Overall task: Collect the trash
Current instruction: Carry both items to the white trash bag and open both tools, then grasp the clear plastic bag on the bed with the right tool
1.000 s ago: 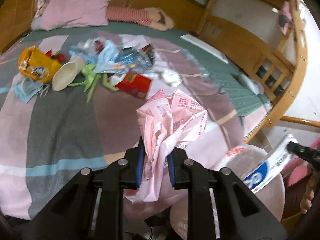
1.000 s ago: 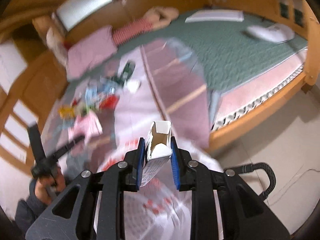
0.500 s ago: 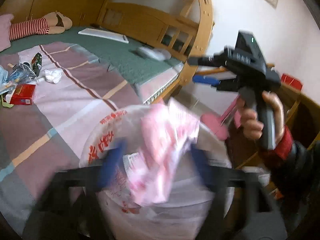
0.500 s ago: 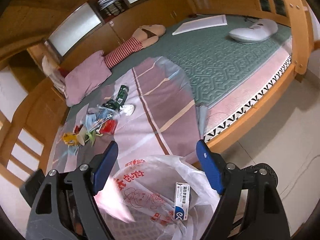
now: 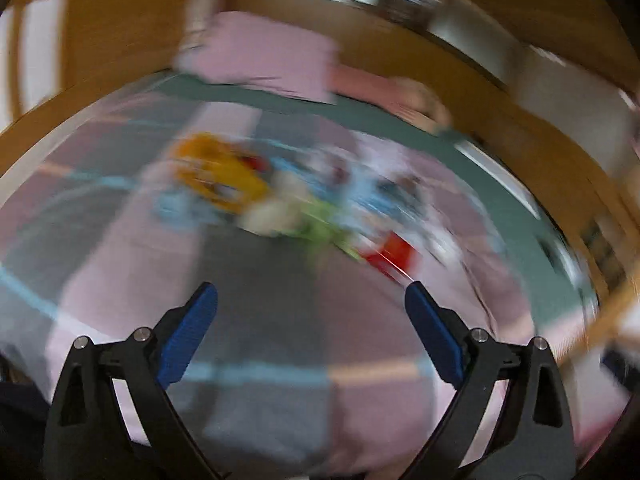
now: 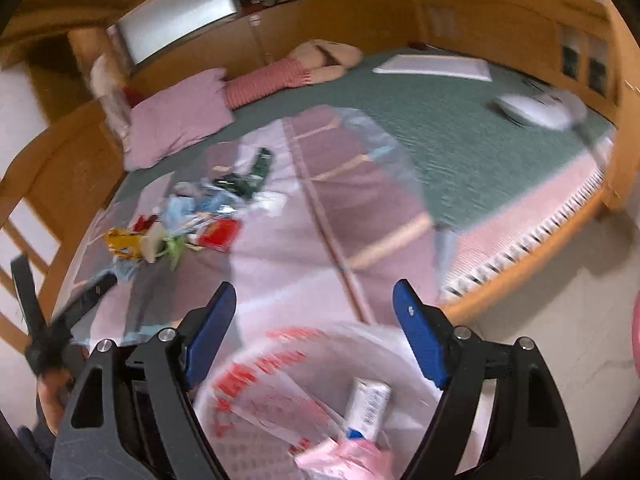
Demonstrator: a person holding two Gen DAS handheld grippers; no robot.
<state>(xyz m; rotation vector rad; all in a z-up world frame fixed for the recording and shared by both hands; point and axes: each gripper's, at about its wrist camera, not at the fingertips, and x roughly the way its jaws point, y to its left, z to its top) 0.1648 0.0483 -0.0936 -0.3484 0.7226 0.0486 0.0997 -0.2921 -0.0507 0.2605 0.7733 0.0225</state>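
two items, a small carton (image 6: 366,410) and pink paper (image 6: 344,458), lie in the trash bag (image 6: 256,364). both grippers, left (image 5: 311,300) and right (image 6: 314,300), have just been opening and gape empty. most litter (image 6: 180,224) waits on the bed (image 6: 460,148).

Left wrist view: rides behind the left gripper (image 5: 311,312), tilted down across the striped bedsheet (image 5: 256,288) toward the trash pile (image 5: 288,200) and pink pillow (image 5: 260,52); heavily motion-blurred, fairly near the bed. Right wrist view: behind the right gripper (image 6: 314,312), angled down from off the bed edge, directly above the white plastic bag (image 6: 280,384), facing over the bed (image 6: 460,136) to the wooden headboard wall (image 6: 320,20). Shared: trash pile, pillow, sheet, headboard. Left gripper also caught at the right view's left edge.
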